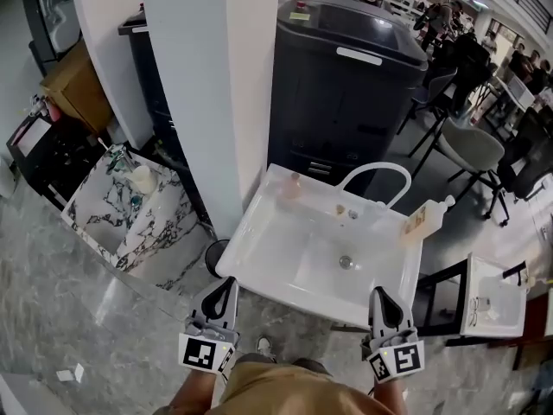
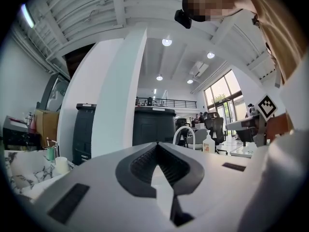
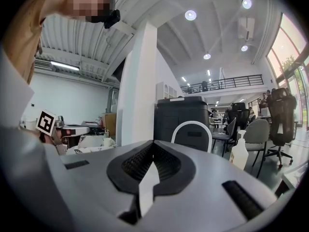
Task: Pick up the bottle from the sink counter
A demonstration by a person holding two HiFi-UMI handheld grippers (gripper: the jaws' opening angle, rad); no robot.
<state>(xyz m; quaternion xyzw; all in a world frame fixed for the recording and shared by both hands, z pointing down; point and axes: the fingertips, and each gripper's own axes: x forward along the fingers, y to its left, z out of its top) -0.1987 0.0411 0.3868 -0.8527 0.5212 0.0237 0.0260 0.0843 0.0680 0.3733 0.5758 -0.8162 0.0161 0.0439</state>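
A white sink counter (image 1: pixel 259 249) with an arched white faucet (image 1: pixel 373 180) stands in front of me. The bottle (image 1: pixel 421 220), a pale pump bottle, stands on the counter's far right corner. It also shows in the left gripper view, bottle (image 2: pixel 208 144), and in the right gripper view, bottle (image 3: pixel 238 154). My left gripper (image 1: pixel 226 284) hovers at the counter's near left edge, jaws shut and empty. My right gripper (image 1: pixel 378 296) is at the near right edge, also shut on nothing. Both point level toward the sink and are well short of the bottle.
A small pinkish cup (image 1: pixel 291 185) sits at the counter's back left. Behind stand a white pillar (image 1: pixel 207 76) and a dark grey cabinet (image 1: pixel 346 85). A marble-patterned sink (image 1: pixel 117 219) is at the left, office chairs (image 1: pixel 471 150) and another white basin (image 1: pixel 497 296) at the right.
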